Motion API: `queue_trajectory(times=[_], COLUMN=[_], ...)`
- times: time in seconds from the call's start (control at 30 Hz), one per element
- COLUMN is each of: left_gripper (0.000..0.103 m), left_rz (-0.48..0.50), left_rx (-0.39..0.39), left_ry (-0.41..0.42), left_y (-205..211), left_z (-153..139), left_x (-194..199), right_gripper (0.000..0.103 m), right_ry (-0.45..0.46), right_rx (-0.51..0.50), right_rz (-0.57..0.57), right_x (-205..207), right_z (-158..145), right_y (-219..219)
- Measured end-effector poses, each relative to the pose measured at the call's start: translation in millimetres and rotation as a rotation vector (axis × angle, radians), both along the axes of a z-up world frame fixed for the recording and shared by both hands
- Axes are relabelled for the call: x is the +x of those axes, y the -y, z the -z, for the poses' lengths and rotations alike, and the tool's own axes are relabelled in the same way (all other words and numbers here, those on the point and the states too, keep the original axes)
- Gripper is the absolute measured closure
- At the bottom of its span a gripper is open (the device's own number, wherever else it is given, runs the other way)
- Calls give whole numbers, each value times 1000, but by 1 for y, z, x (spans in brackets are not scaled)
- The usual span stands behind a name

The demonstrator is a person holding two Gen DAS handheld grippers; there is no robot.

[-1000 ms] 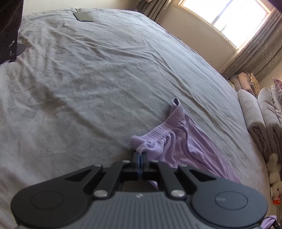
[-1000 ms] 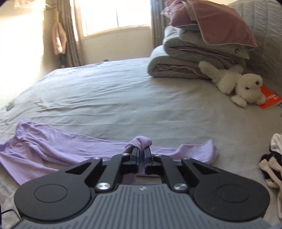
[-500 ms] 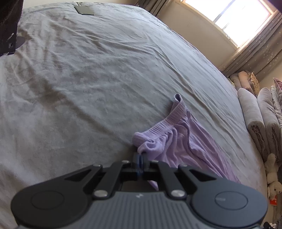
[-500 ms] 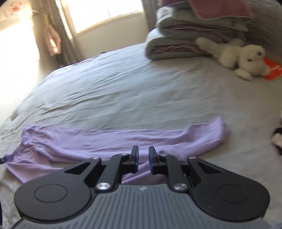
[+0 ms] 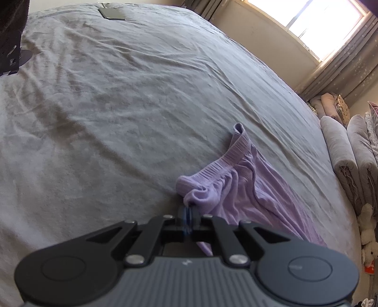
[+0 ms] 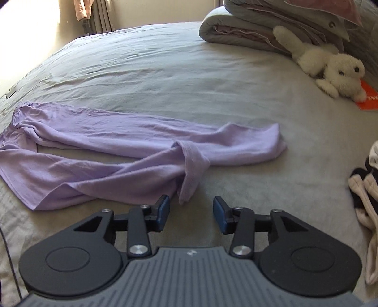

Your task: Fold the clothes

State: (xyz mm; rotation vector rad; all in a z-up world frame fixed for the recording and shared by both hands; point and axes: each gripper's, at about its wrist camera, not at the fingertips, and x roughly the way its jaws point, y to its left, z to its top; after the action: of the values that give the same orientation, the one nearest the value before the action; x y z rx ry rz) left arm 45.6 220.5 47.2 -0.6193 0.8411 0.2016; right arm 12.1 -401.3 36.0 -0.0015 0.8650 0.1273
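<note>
Lilac trousers lie stretched across the grey bed sheet, both legs running to the right, one hem folded over the other. My right gripper hovers just in front of the near hem; its jaws are opening and nothing is between them. In the left wrist view the ribbed waistband is bunched up, and my left gripper is shut on a pinch of that waistband end of the trousers.
A white plush toy and an orange card lie at the right, below stacked folded quilts. Other clothes sit at the right edge. A dark flat object lies far across the sheet.
My right gripper let go of the trouser hem, which now lies on the sheet, and its jaws spread apart as it tipped downward. The left gripper kept its grip and stayed put.
</note>
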Motion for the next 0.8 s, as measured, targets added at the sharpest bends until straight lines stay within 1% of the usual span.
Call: queue_trajectory(times=[0.03,0.07,0.1,0.13,0.2,0.23,0.33,0.4,0.47,0.5,0.57,0.6,0.63,0.67,0.73,0.8], left_gripper=[101,101,101,101,101,101,101,101,101,102,102,102,102,102,102,102], left_rz=[-1,-2,-3,-5,-12,-16,-17,-12,-8,-9,-9,-9,-9,-11,-10,-2], left_rx=[2,3,5,4,-6,-10,-45,-82,-104,-100,-77,-65,-54,-51,-44,-42], left_ry=[-2,-3,-4,-5,1,4,33,64,90,100,90,85,79,64,39,31], left_y=[0,0,-1,-1,-5,-6,-11,-12,-14,-14,-13,-13,-13,-13,-12,-10], left_z=[1,1,2,2,1,0,-8,-16,-24,-27,-26,-26,-25,-22,-15,-11], left_x=[0,0,0,0,-2,-2,-8,-13,-19,-20,-20,-19,-19,-17,-14,-12], right_gripper=[60,72,92,100,102,102,102,102,102,102,102,102,102,102,101,101], right_ry=[7,15,22,30,91,127,274,349,396,395,394,363,323,262,189,118], right_rx=[-3,-7,-10,-13,6,42,231,378,517,557,636,626,583,475,390,305], right_rz=[7,13,20,27,78,93,139,199,253,261,278,303,331,363,364,365], right_x=[4,9,13,17,13,9,-15,-35,-54,-59,-68,-68,-66,-58,-45,-32], right_z=[0,0,0,0,-13,-22,-55,-73,-81,-80,-79,-77,-73,-68,-56,-43], right_y=[0,0,0,0,5,8,28,48,71,80,99,105,106,101,94,87])
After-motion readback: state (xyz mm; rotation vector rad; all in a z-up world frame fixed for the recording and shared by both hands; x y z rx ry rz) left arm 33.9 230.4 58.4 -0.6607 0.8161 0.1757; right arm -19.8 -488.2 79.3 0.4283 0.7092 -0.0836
